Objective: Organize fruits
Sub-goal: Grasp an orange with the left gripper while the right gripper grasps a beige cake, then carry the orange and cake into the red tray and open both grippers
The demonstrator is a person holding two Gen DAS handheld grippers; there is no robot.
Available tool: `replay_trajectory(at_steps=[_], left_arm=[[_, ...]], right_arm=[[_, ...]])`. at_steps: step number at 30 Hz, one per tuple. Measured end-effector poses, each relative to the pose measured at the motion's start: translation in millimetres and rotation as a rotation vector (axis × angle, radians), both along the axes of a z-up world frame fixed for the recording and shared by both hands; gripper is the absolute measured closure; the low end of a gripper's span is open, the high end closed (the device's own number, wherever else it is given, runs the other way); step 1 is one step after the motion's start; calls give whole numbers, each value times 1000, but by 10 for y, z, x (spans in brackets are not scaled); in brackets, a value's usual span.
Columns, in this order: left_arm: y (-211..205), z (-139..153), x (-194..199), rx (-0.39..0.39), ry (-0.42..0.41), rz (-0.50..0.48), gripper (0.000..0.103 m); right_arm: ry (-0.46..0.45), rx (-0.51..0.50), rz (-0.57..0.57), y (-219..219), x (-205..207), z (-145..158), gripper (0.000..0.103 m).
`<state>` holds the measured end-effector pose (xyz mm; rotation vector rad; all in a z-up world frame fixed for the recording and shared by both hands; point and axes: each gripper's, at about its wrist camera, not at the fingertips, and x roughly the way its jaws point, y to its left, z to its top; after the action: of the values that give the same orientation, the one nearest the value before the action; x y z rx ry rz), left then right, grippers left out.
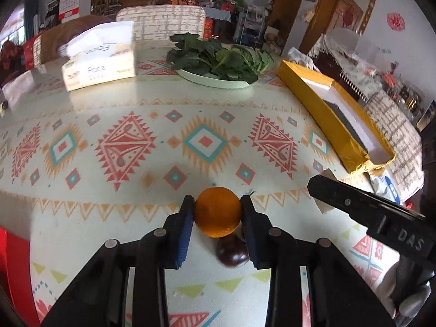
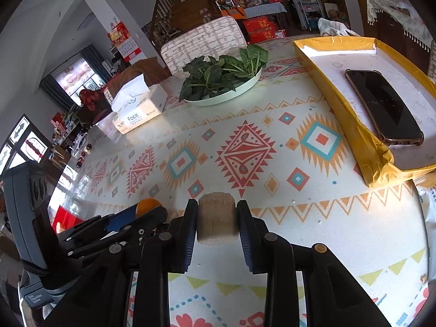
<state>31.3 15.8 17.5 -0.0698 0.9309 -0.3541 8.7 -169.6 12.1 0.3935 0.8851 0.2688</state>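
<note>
Left gripper (image 1: 218,212): jaws closed on an orange (image 1: 217,212), gripped at its sides, lifted above the patterned table (image 1: 136,114). A dark round fruit (image 1: 231,253) lies on the cloth just under it. Right gripper (image 2: 217,219): jaws clamped on a tan block (image 2: 216,219), held alongside. Yellow tray (image 2: 351,103) sits well off to the right, a phone (image 2: 384,107) lying inside. Likely drop spot. Advice: keep the squeeze light, carry level, lower clear of the phone before opening.

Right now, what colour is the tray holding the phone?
Yellow-gold walls, white floor on the tray; the right wrist view shows it best, phone inside.
</note>
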Motion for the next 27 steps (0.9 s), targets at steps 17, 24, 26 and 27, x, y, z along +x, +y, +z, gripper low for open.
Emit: replay_trajectory(at_steps=[17,24,26,27], left_arm=[[1490,422,-1059,-179,-143,305,70],[2451,519,-1584,-212,-200,482,70],[2713,528,-1709,-210,-208,534,70],[2803,516,-1755,-211,-209,552,70]], right_arm=[[-37,-13,69,285,-81,-3,71],[-101,-61,88,569,-248,224,71],[-103,-32,124,706,-299,291,71],[-103,-23,149,806,-320,329,71]])
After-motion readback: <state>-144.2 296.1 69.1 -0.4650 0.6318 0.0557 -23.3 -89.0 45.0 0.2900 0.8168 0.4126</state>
